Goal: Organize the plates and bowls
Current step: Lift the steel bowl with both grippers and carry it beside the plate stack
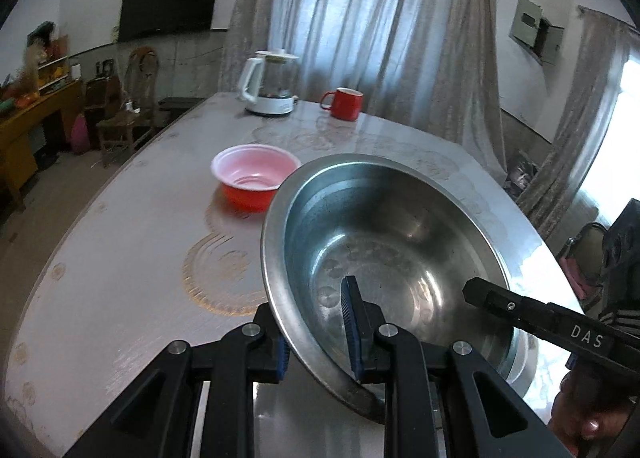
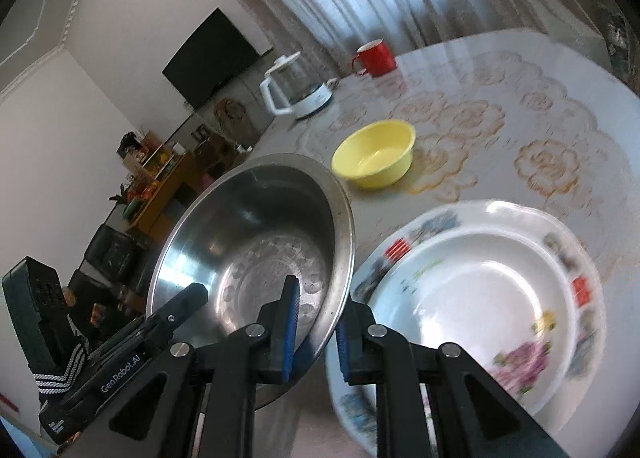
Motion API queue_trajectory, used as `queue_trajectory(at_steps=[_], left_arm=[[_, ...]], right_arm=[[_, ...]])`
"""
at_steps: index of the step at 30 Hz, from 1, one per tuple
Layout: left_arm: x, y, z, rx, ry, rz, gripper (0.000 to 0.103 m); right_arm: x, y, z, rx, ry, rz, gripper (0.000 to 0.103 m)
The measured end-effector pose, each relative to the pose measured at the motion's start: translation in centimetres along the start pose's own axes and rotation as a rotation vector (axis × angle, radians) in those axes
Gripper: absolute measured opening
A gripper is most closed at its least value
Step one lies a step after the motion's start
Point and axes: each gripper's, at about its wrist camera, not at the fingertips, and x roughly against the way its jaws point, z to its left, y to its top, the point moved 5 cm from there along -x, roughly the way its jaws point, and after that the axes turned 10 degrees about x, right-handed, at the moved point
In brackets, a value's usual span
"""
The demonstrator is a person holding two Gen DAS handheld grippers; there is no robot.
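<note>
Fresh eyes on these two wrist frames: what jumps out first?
The steel bowl dominates both views, tilted and gripped on opposite sides of its rim by the left gripper and the right gripper. Beside it in the right wrist view lies a white floral plate, with a yellow bowl behind. In the left wrist view a red bowl sits mid-table.

Steel bowl shiny metal; floral plate glossy ceramic.
</note>
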Motion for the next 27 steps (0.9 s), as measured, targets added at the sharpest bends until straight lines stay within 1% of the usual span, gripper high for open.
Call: queue_trajectory(at_steps=[5,10,15,18,27], left_arm=[[0.1,-1.0,2.0,0.013,0.031,-0.006,0.022],[-1.0,-1.9,3.7,0.043,0.051,0.021,0.022],[-2.4,-2.5,4.8,0.050,0.076,0.045,0.022],[-3.0,-2.9,5.7,0.072,0.082,0.064,0.022],[-3.8,-3.6,7.8,0.095,0.120,0.087,0.022]], right_arm=[[-1.3,-1.3,1.1,0.004,-0.001,0.030,0.017],[-2.7,-2.5,2.1,0.025,-0.025,0.063,0.019],[-3.7,-2.8,2.5,0.048,-0.052,0.080,0.019],[-4.1,-2.9,3.0,0.074,-0.071,0.085,0.020],[-6.2,-3.8,3.5,0.095,-0.075,0.126,0.021]])
